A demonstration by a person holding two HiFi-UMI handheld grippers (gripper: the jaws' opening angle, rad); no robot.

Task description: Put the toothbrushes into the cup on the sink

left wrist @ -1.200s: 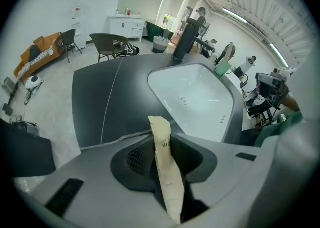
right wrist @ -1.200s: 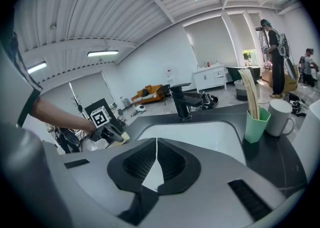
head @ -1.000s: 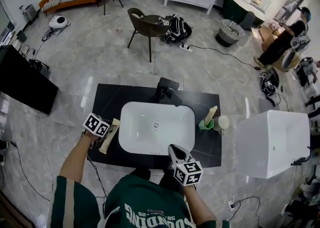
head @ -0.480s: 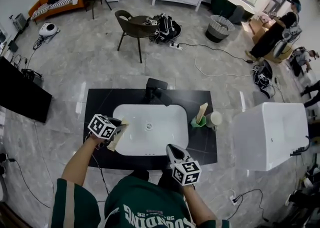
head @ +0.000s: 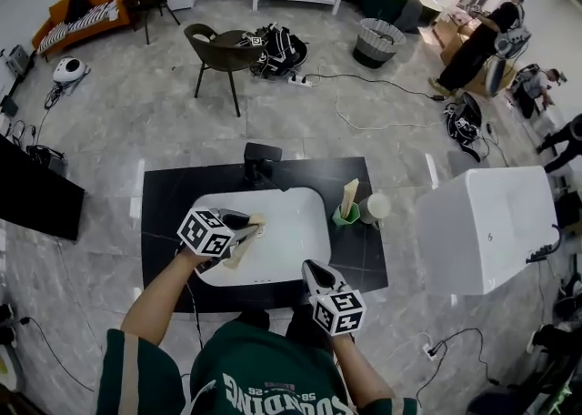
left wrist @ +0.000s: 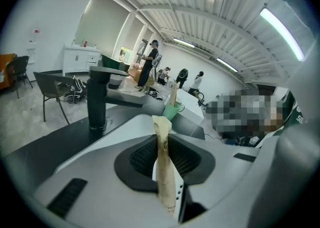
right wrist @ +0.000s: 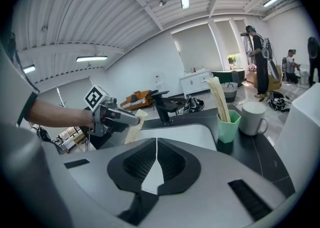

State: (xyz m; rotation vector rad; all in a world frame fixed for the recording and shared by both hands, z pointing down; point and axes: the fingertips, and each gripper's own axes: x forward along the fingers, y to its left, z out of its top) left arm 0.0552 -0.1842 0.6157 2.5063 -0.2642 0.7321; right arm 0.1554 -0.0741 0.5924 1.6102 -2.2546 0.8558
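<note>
My left gripper [head: 254,224] hangs over the left part of the white sink basin [head: 296,222]. Its jaws are closing on a paper-wrapped toothbrush [head: 237,252], which stands upright between the pads in the left gripper view [left wrist: 164,167]. A green cup [head: 345,215] stands on the black counter right of the basin and holds another wrapped toothbrush [head: 350,192]; the right gripper view shows both cup [right wrist: 228,126] and that toothbrush [right wrist: 218,97]. My right gripper [head: 314,269] is shut and empty at the counter's front edge.
A white mug [head: 375,207] stands right beside the green cup. A black faucet [head: 259,164] rises behind the basin. A large white box [head: 486,227] sits to the right of the black counter [head: 164,222]. A chair, bags and cables lie on the floor beyond.
My left gripper has lifted the wrapped toothbrush off the left counter and carried it right, over the basin. The right gripper has stayed where it was.
</note>
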